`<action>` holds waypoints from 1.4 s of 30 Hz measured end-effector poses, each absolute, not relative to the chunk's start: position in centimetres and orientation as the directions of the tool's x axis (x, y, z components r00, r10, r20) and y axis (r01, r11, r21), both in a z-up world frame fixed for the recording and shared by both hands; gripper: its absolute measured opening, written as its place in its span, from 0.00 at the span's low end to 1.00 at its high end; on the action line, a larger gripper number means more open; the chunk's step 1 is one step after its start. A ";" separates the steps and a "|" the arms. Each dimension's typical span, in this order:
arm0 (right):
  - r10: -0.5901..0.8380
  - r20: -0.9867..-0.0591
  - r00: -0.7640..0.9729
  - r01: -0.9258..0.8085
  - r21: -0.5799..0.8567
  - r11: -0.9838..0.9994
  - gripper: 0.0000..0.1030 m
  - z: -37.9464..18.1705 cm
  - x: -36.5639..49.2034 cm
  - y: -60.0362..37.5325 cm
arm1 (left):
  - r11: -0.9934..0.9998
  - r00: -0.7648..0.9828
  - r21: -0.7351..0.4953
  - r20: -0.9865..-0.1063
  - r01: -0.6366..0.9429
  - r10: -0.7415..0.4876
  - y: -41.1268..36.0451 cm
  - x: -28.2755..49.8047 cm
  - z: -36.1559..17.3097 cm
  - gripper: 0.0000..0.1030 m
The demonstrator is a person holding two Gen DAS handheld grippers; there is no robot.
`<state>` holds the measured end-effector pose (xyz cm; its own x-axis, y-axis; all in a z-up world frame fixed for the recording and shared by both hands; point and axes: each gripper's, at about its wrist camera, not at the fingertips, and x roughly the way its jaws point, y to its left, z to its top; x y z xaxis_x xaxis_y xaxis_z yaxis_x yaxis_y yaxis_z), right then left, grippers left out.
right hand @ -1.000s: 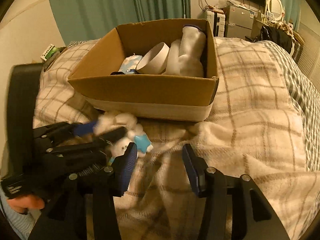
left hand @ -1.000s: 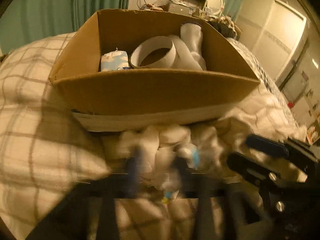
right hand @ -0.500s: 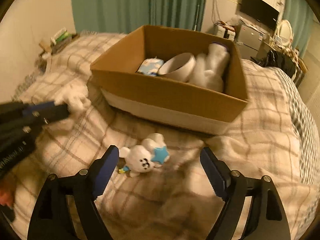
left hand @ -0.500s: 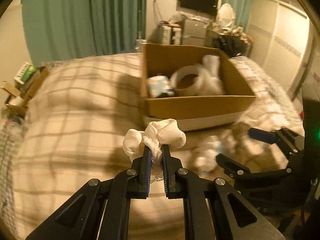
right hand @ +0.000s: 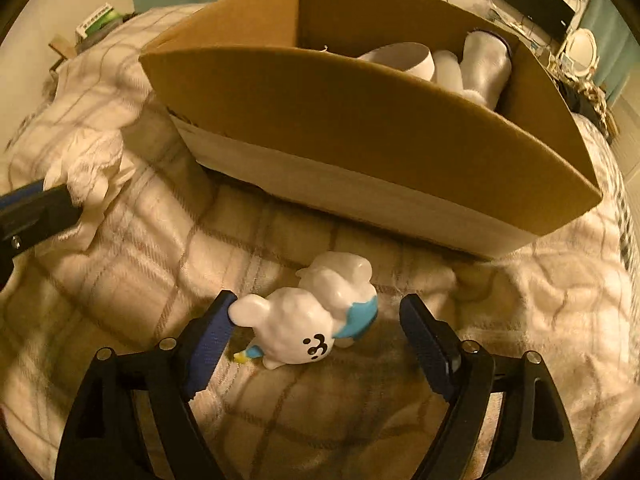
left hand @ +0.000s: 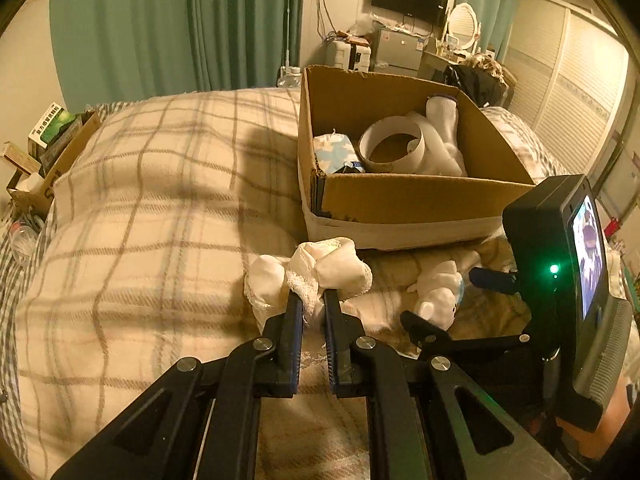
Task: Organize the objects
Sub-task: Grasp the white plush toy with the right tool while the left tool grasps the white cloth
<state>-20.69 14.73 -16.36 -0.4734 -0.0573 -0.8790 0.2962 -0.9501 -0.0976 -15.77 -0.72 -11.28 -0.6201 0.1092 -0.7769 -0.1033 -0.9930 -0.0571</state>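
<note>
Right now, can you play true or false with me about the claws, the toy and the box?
1. The left claw pinches a bundle of white cloth. True.
2. The right claw is squeezed shut on the white toy. False: it is open, with the toy lying between its fingers.
3. The white toy is inside the cardboard box. False: it lies on the plaid blanket in front of the box.
4. The box holds a white ring. True.

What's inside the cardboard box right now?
Inside the cardboard box: a blue-and-white packet at the left, a wide white ring in the middle, and a white sock-like roll behind it. The near wall hides the floor and anything low.
</note>
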 end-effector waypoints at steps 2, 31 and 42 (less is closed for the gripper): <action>-0.071 -0.873 -0.482 0.303 -0.091 -0.949 0.69 -16.3 -20.3 14.8 | -0.994 -0.632 -0.040 -0.769 -0.102 0.096 -0.4 -15.4 -10.9 0.10; -0.142 -0.844 -0.518 0.316 -0.034 -0.948 0.61 -14.4 -17.5 15.0 | -0.995 -0.630 -0.079 -0.770 -0.064 0.102 0.1 -12.6 -10.0 0.10; -0.106 -0.898 -0.427 0.335 -0.049 -0.941 0.52 -17.6 -19.5 13.8 | -0.994 -0.606 -0.101 -0.788 -0.052 0.112 -0.3 -13.3 -11.4 0.10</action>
<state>-19.46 13.84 -17.64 -0.4274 -0.1059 -0.8978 0.3353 -0.9409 -0.0487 -13.28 -0.28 -11.44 -0.6061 0.1117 -0.7875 -0.0517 -0.9935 -0.1011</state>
